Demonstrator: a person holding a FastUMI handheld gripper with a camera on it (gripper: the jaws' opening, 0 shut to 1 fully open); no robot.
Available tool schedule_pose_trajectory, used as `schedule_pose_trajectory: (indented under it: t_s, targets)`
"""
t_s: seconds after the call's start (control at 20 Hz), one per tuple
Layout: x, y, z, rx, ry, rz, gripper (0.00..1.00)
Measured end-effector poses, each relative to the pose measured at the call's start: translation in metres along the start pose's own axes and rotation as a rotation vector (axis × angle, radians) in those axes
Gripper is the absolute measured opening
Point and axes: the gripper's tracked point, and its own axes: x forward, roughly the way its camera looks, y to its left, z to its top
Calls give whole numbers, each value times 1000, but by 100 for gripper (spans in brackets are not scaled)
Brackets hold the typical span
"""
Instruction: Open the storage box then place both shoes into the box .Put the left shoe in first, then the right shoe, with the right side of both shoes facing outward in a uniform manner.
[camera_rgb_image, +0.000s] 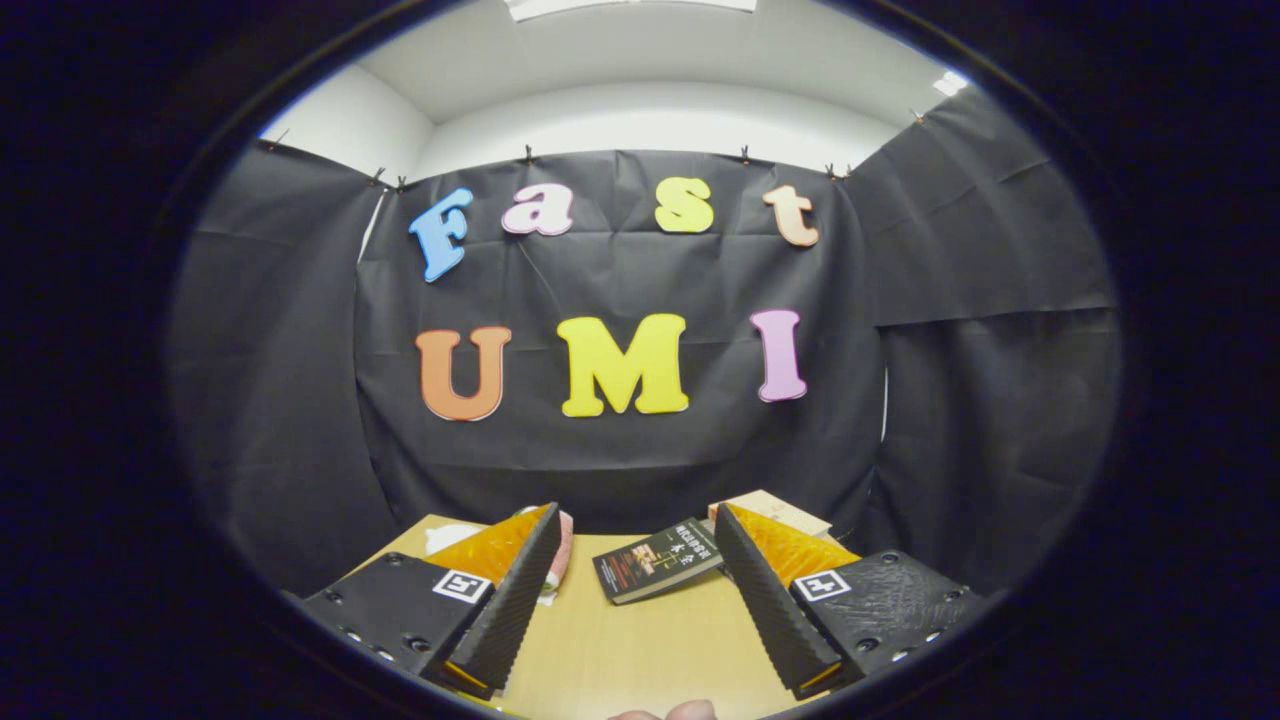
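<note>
Black cloth (620, 440) hangs as the back wall of the booth, held by small clips along its upper edge, and above it we see a white wall and a white ceiling with a light panel. Below the cloth we look at a wooden table (620, 650) of light colour, and it runs away from us toward the cloth.

We see the gripper (632, 535) at the low part of the view, with its two fingers spread wide apart. Nothing is between them, only the bare table top. Each finger has a ribbed inner face, and each carries a small square marker on its outer part.

Between the fingers and a little beyond them, nearer to the right finger, a dark book (657, 560) lies flat on the table. Behind the tip of the right finger we see the corner of a light brown cardboard thing (785, 510); we cannot tell if this is the storage box. Behind the left finger a pink and white object (560, 555) shows partly, and we cannot tell what it is, perhaps a shoe. A white shape (450, 537) lies further to its left.

At the nearest edge, between the two fingers, fingertips of a person (670, 712) come into view.
</note>
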Motion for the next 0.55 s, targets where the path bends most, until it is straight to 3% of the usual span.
schedule_pose_trajectory:
  t_s: [0.55]
  targets:
    - [4,24,0,0,13,62,94]
